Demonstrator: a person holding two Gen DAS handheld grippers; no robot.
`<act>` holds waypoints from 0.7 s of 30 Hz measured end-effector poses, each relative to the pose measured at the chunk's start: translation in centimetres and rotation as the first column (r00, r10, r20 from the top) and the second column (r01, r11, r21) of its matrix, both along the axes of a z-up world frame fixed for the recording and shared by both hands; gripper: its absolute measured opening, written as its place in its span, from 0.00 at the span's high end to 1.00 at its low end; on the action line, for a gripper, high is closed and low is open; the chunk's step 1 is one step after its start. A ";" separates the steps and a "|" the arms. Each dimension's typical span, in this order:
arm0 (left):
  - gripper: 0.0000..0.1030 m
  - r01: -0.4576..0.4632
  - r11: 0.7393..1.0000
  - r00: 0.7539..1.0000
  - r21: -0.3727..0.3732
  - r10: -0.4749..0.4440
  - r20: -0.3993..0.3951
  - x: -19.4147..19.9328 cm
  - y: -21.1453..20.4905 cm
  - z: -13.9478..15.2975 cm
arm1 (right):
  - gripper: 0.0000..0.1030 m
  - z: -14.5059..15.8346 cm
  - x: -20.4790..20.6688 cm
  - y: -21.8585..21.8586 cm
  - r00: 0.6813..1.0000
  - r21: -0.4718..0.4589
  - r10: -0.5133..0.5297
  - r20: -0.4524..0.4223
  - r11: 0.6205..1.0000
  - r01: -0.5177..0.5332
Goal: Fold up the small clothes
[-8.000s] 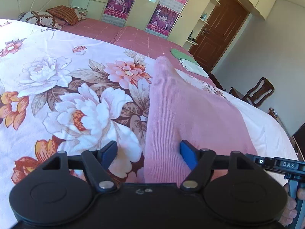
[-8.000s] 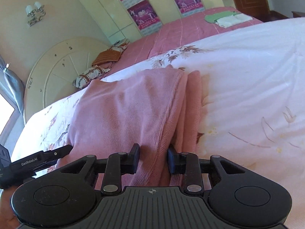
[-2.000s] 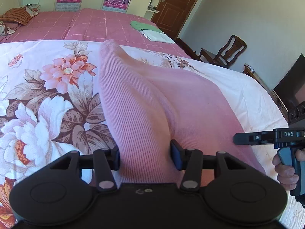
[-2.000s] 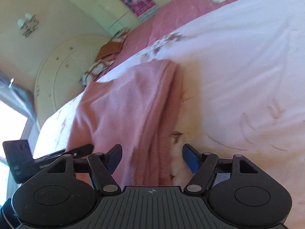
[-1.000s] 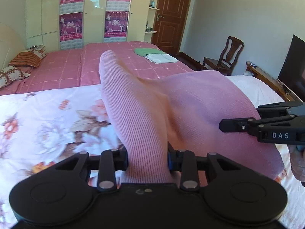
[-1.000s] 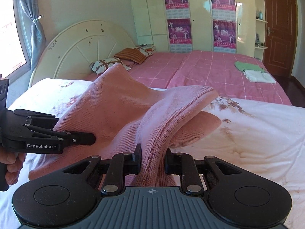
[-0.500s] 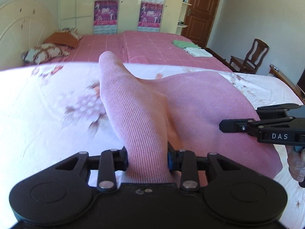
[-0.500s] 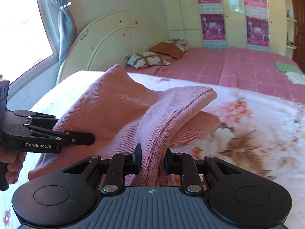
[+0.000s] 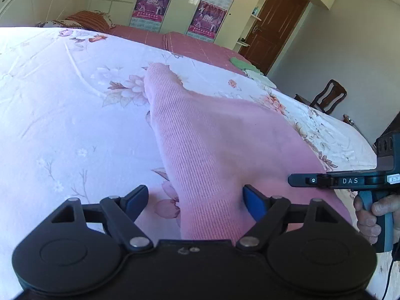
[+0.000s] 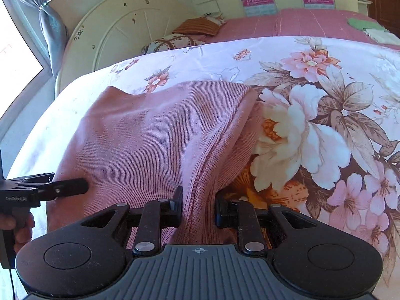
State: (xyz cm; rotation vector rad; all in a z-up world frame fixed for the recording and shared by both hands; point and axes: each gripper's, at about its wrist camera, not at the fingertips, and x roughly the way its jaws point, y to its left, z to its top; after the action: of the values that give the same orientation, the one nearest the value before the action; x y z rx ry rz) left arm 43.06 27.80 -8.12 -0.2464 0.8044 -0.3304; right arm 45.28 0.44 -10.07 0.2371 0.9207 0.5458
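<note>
A pink knitted garment (image 9: 220, 137) lies folded on the floral bedspread (image 9: 62, 105). My left gripper (image 9: 195, 200) is open, its blue fingers spread either side of the garment's near left edge. In the right wrist view the garment (image 10: 150, 140) lies flat on the bedspread (image 10: 325, 95). My right gripper (image 10: 198, 208) is shut on its near right folded edge. The right gripper also shows at the right of the left wrist view (image 9: 325, 181), and the left gripper shows at the left of the right wrist view (image 10: 60, 187).
A second bed with a pink cover (image 10: 300, 22) holds pillows (image 10: 175, 42) and folded green and white clothes (image 9: 247, 68). A round white headboard (image 10: 120, 30), wardrobe doors, a brown door (image 9: 275, 17) and a wooden chair (image 9: 327, 97) stand beyond.
Both grippers have lowered the lifted garment onto the bedspread. The left gripper has opened and let go of the edge. The right gripper stays closed on it.
</note>
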 end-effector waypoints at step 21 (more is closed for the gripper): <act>0.48 0.068 0.964 0.986 0.257 -0.104 0.129 0.2 -4.8 2.5 | 1.00 2.6 1.4 1.8 0.989 -0.307 0.046 0.138 0.952 -0.001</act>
State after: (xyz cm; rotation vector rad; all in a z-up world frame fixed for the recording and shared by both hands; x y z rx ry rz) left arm 43.22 23.03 -5.64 0.0511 0.7093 -0.3199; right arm 46.72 2.23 -7.43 -0.0940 0.8551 0.4284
